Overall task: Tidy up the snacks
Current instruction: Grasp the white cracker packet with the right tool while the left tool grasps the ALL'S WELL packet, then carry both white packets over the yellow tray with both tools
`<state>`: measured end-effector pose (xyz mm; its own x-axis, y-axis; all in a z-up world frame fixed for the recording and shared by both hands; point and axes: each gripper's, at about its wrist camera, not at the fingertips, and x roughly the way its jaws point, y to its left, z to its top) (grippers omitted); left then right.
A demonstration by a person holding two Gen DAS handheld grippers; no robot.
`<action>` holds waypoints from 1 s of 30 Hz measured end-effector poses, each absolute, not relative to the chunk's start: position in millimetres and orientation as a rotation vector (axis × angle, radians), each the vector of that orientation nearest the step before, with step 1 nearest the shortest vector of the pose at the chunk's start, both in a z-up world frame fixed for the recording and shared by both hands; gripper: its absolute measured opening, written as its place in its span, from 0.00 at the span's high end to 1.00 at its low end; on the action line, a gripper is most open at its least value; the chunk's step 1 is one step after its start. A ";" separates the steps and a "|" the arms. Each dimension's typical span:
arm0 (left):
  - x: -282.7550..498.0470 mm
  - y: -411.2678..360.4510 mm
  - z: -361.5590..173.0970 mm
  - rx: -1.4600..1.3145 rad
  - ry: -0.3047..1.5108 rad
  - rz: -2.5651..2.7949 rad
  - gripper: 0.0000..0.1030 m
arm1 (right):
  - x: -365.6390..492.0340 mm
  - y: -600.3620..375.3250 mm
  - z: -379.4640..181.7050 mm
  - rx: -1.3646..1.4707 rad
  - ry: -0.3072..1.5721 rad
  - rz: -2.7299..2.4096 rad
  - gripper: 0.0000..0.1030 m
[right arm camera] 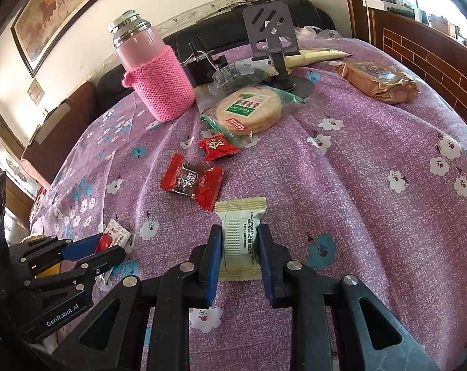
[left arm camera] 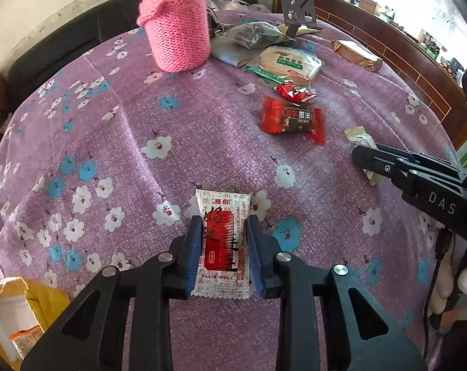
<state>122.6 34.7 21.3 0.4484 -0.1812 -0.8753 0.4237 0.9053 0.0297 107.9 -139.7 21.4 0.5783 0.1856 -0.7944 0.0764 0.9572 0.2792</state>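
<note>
A white and red snack packet [left arm camera: 222, 247] lies on the purple flowered cloth [left arm camera: 140, 117], and my left gripper [left arm camera: 224, 221] is shut on it, blue pads against its long sides. The right wrist view shows the same packet [right arm camera: 117, 232] between the left gripper's [right arm camera: 111, 247] fingers at the lower left. My right gripper [right arm camera: 239, 228] is shut on a cream and white snack packet [right arm camera: 239, 241] that rests on the cloth. From the left wrist, that packet [left arm camera: 358, 136] pokes out past the right gripper [left arm camera: 361, 154] at the right.
Between the grippers and the far side lie a red-brown candy [right arm camera: 191, 182], a small red candy [right arm camera: 218, 147], a round cracker pack [right arm camera: 248, 109] and a brown pack [right arm camera: 378, 82]. A pink sleeved bottle [right arm camera: 156, 83] and a phone stand [right arm camera: 270, 31] stand behind. A yellow bag [left arm camera: 16, 318] sits near left.
</note>
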 end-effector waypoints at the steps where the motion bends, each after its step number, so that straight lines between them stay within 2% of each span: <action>1: 120.1 34.4 21.8 0.265 1.038 -0.370 0.75 | 107.7 -139.2 21.3 0.295 0.955 0.065 0.77; 15: 58.9 61.5 62.9 0.090 0.948 -0.337 0.76 | 99.6 -131.6 31.5 0.307 0.923 0.108 0.77; 24: -13.6 104.9 110.9 -0.064 0.844 -0.318 0.76 | 85.2 -106.7 44.7 0.257 0.885 0.163 0.77; 30: -46.1 139.5 119.1 -0.157 0.809 -0.259 0.75 | 72.7 -89.8 56.2 0.219 0.848 0.199 0.77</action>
